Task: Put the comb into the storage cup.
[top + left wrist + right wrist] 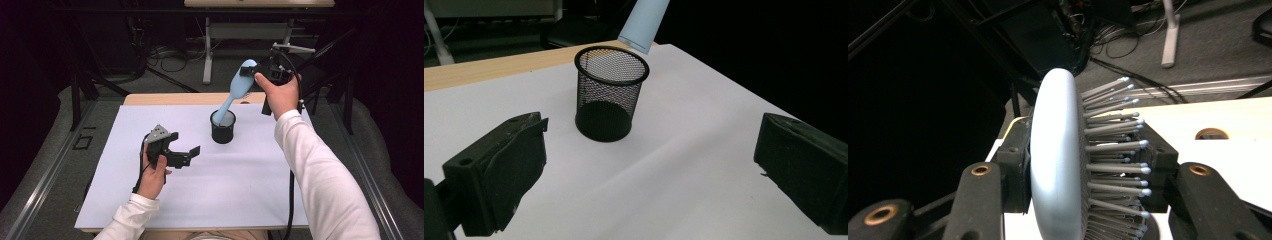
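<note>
White sheet (240, 180) over a wooden table, dark room behind. Blue hairbrush (239, 86) hangs tilted, handle tip at the mesh cup (223, 127) rim, probably just inside. Light, rigid plastic, smooth back; bristles give, so grip the head. Right gripper (248, 71) pinches back and bristles. Left gripper (186, 156) spread, holding nothing.

Smooth plastic hairbrush (241, 86), black wire-mesh cup (223, 126)
</note>
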